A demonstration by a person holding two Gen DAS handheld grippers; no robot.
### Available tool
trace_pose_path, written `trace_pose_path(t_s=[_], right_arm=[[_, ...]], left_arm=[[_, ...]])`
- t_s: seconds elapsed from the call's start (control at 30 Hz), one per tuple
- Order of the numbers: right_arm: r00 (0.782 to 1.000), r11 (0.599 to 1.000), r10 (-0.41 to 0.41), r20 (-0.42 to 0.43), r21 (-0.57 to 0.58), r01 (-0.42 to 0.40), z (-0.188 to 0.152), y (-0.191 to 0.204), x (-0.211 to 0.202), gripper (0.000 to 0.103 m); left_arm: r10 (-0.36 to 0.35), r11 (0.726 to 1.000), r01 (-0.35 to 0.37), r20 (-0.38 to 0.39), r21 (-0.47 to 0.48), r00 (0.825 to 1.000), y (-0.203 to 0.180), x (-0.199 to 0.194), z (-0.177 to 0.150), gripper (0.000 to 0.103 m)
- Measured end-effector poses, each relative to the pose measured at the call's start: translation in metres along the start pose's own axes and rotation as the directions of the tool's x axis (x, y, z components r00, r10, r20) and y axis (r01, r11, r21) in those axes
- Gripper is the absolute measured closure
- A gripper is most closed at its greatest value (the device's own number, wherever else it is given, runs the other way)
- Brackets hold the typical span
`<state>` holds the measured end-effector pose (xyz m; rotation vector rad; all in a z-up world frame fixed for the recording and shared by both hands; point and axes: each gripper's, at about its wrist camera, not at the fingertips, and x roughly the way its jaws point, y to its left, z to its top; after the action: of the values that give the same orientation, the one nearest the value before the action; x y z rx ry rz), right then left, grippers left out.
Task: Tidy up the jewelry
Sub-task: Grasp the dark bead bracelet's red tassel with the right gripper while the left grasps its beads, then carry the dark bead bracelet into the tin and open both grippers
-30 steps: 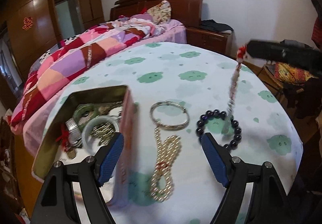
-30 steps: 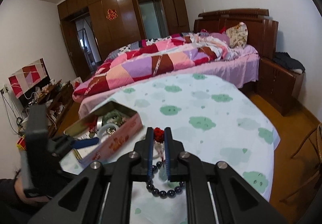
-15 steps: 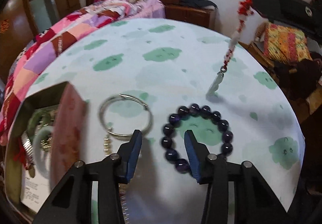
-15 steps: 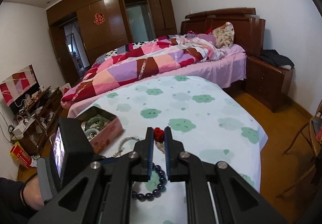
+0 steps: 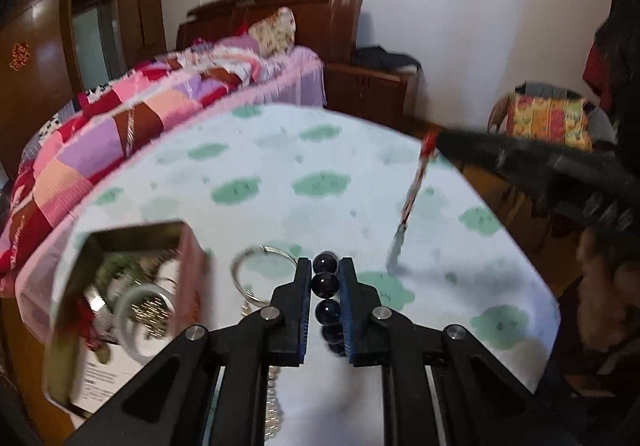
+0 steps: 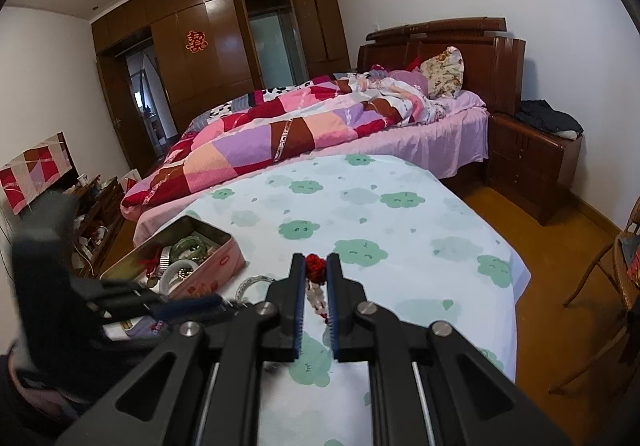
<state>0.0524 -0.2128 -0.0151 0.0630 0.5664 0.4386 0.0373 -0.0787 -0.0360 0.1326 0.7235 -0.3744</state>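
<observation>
Between the closing left gripper [image 5: 325, 282], a glossy dark round-beaded bracelet [image 5: 327, 296].

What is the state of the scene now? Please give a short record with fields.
left tongs: closing, dark bead bracelet between the pads
right tongs: shut on red knot of a hanging pendant cord
tin box: open, on the table, bangles inside
silver ring: on the tablecloth, beside the tin box
pendant tip: near the cloth, contact unclear
</observation>
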Motion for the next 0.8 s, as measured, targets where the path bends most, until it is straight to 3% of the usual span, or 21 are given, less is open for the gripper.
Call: trace_pose_path(t_s=[0.37, 0.8], right_arm=[[0.998, 0.996, 0.061, 0.016, -0.059, -0.06, 0.012, 0.031, -0.004, 0.091], [0.986, 0.969, 0.164, 0.017, -0.189, -0.158, 0.037, 0.095, 0.008, 0.091]], left_arm=[[0.08, 0.993, -0.07, 0.107, -0.095, 0.991, 0.057, -0.063, 0.018, 0.09], [0.198, 0.961, -0.172, 0.106, -0.216, 0.974, 0.124, -0.084, 0.002, 0.09]])
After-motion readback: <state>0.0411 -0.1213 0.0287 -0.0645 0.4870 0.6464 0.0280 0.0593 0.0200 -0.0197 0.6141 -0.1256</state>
